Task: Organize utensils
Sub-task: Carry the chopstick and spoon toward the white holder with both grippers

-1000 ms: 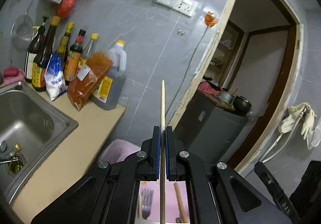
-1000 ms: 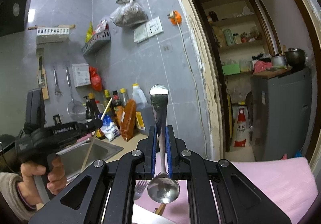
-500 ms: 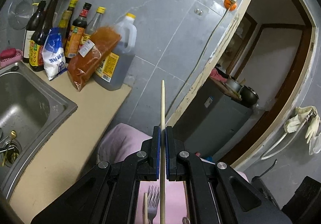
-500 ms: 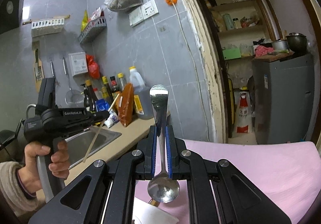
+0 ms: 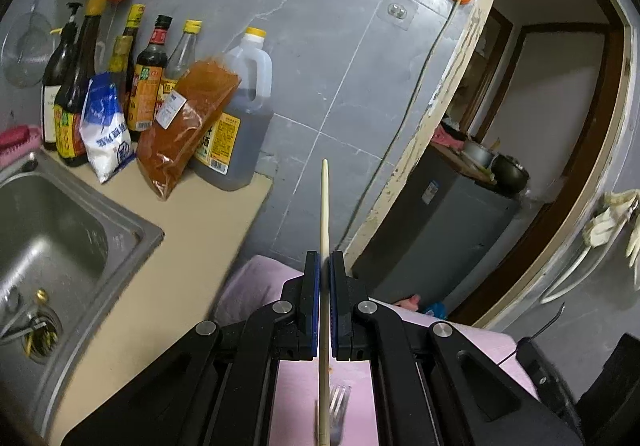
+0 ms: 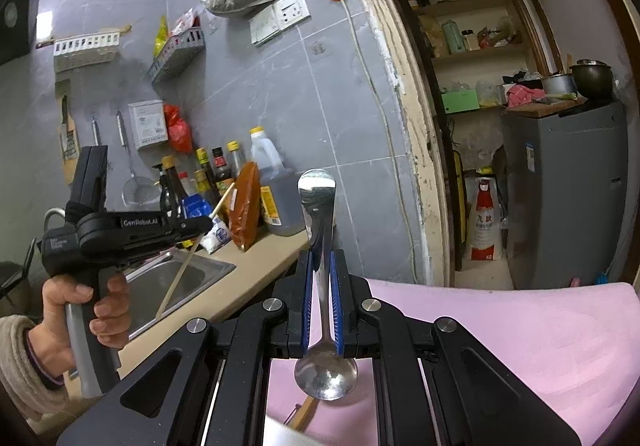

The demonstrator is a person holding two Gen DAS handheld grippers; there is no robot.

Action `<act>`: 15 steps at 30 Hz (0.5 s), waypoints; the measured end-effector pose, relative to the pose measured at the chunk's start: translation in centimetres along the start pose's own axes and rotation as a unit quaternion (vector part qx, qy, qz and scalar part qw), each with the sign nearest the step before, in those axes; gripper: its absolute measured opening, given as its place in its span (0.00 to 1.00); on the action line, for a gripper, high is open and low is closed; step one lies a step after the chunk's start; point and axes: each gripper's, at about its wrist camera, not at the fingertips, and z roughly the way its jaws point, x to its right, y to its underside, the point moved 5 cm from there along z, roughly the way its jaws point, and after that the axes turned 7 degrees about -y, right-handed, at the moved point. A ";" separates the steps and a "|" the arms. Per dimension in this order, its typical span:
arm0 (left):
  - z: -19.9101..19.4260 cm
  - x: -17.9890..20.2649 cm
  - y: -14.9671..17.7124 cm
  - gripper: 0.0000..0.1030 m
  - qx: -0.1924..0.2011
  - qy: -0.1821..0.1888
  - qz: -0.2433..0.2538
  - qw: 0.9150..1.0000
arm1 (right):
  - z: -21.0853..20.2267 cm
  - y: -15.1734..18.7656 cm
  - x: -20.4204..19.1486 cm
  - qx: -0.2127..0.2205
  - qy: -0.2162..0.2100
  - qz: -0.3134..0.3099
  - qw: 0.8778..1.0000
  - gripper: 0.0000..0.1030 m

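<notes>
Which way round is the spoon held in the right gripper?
Handle forward. The spoon is clamped by its neck in the right gripper, bowl hanging back toward the camera.

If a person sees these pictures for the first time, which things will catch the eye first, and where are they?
First come the two held utensils: the left gripper is clamped on a wooden chopstick, and the right gripper on a metal spoon with its bowl toward the camera. Next is the row of sauce bottles by the wall beside the steel sink, then the pink cloth below the grippers.
</notes>
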 end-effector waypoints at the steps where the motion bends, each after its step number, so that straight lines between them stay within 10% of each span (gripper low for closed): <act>1: 0.2 -0.2 -0.1 0.02 0.000 -0.003 0.000 1.000 | 0.2 -0.1 0.2 0.000 0.002 0.002 1.000 0.06; 15: 2.2 -1.0 0.8 0.02 -0.021 0.010 0.005 1.000 | 1.4 0.3 0.6 -0.011 0.009 -0.003 1.000 0.06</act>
